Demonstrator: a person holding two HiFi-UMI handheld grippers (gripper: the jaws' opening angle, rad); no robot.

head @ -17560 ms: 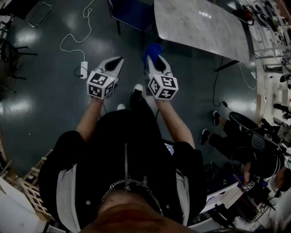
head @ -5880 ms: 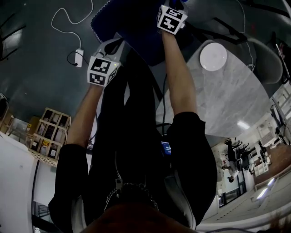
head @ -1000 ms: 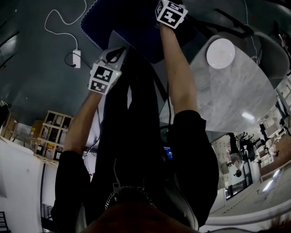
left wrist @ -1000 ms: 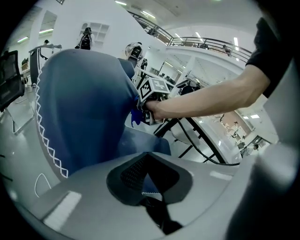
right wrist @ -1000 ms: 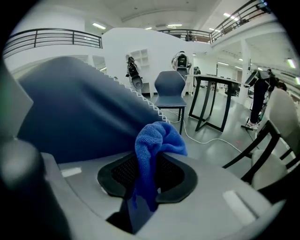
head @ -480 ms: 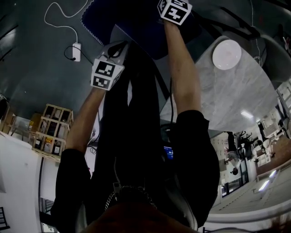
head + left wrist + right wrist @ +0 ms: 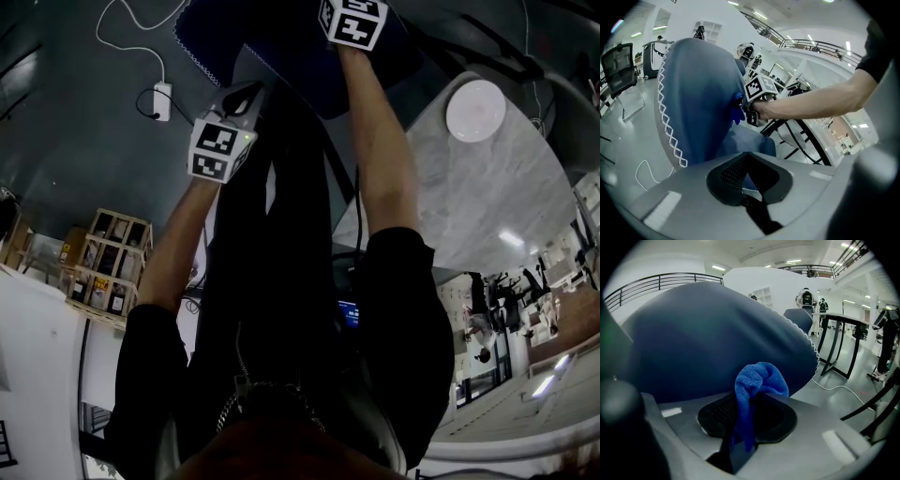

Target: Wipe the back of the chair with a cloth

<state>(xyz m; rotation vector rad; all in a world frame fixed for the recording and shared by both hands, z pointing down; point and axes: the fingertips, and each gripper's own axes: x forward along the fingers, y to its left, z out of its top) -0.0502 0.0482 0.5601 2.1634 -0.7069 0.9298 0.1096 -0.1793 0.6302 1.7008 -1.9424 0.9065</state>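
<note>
Cloth (image 7: 758,380), nubby blue, pinched in right claw (image 7: 743,427) at rounded chair back (image 7: 703,338); left claw (image 7: 750,185) closed empty.

Two pairs of tongs, the left tongs (image 7: 251,90) and the right tongs (image 7: 740,434) (each carries one marker cube (image 7: 221,150)). One blue cloth (image 7: 757,380). One blue chair (image 7: 703,343). One marble counter (image 7: 469,187), bearing one round white dish (image 7: 476,97). One white cable (image 7: 166,73) with one adapter (image 7: 162,101) on the floor (image 7: 75,122). One wooden rack (image 7: 94,267).

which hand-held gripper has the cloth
The right hand-held gripper: a blue cloth is pinched in its jaws at the chair back. The left hand-held gripper holds nothing.
</note>
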